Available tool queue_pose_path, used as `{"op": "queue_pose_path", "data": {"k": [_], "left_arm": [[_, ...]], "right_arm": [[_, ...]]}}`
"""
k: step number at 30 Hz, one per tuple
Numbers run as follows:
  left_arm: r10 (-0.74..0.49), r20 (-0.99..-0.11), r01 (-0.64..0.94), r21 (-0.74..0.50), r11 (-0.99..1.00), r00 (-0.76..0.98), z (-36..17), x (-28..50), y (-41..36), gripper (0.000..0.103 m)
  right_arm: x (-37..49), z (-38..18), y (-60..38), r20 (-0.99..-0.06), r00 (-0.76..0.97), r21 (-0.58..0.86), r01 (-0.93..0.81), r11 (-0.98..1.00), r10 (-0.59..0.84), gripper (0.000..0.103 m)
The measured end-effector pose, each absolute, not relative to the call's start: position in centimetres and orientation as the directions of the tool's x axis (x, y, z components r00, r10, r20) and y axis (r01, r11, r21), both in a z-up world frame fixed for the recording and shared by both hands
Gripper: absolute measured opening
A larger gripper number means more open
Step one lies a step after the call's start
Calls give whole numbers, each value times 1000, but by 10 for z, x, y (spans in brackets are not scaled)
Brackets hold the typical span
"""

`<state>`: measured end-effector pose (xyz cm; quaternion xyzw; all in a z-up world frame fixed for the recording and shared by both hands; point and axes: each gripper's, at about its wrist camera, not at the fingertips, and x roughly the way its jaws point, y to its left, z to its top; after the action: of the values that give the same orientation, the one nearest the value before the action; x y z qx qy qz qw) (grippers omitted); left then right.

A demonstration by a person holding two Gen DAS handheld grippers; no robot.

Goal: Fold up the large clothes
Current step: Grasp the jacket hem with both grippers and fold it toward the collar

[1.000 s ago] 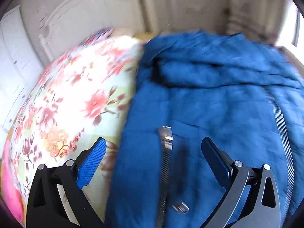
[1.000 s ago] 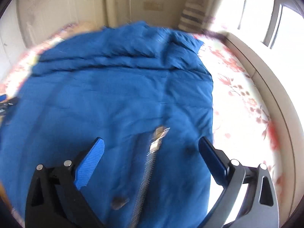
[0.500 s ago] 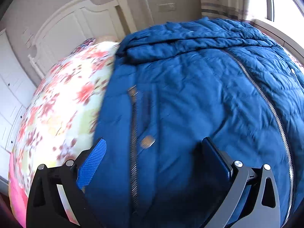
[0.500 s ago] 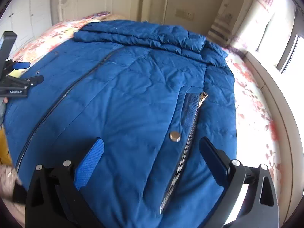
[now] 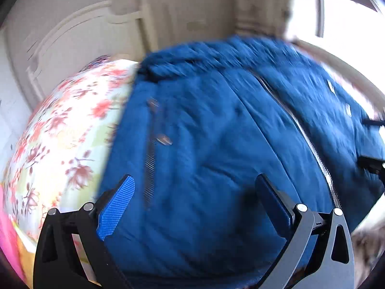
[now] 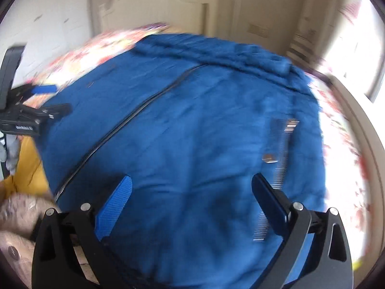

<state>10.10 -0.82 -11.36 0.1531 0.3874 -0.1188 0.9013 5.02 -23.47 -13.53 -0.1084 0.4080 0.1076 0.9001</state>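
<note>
Big blue puffer jacket (image 5: 216, 144), laid out front-up across the floral bedsheet (image 5: 60, 132), with the collar end bunched up toward 12 o'clock by the white headboard (image 5: 72, 36). Filled most of both views, honestly. Looked quilted and puffy, deep blue all over, softly wrinkled. Zipped shut up the middle by a long main zipper (image 5: 310, 139), running from about 12 down to 4 o'clock in the left wrist view and from 12 down to 8 o'clock in the right one. Also had a slanted pocket zipper (image 5: 149, 168) around 9 o'clock of centre in the left view, with a metal snap (image 5: 164, 140) just beside it. Same deal on the other side: second pocket zipper (image 6: 280, 163) out at 3 o'clock in the right view. Pretty smeary everywhere, so no finer stitching to make out.

Left gripper (image 5: 192, 180) spread wide, blue pads (image 5: 115, 207) well apart, nothing between them, over the jacket near its edge by the sheet. Right gripper (image 6: 191, 178) equally wide and empty, over the other half. Couldn't tell whether either was touching the fabric.

Yellow cloth (image 6: 26, 168) at 8 o'clock in the right view, just past the jacket's edge. Bright window (image 5: 336, 12) up at 1 o'clock.
</note>
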Motion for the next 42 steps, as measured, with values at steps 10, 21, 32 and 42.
{"op": "queue_pose_path", "data": {"k": [10, 21, 32, 42], "left_arm": [[-101, -708, 221, 79, 972, 699, -104, 93, 46, 99], [-160, -770, 161, -74, 984, 617, -128, 115, 80, 99], [-195, -776, 248, -52, 967, 599, -127, 102, 77, 82], [-211, -761, 278, -43, 960, 613, -129, 111, 67, 76]], "right_arm": [[10, -117, -285, -710, 703, -88, -148, 985, 42, 100], [-33, -137, -373, -752, 659, 78, 59, 995, 20, 97], [-36, -137, -338, -749, 660, 23, -53, 998, 52, 73], [-33, -137, -330, -693, 717, 6, -94, 996, 72, 42]]}}
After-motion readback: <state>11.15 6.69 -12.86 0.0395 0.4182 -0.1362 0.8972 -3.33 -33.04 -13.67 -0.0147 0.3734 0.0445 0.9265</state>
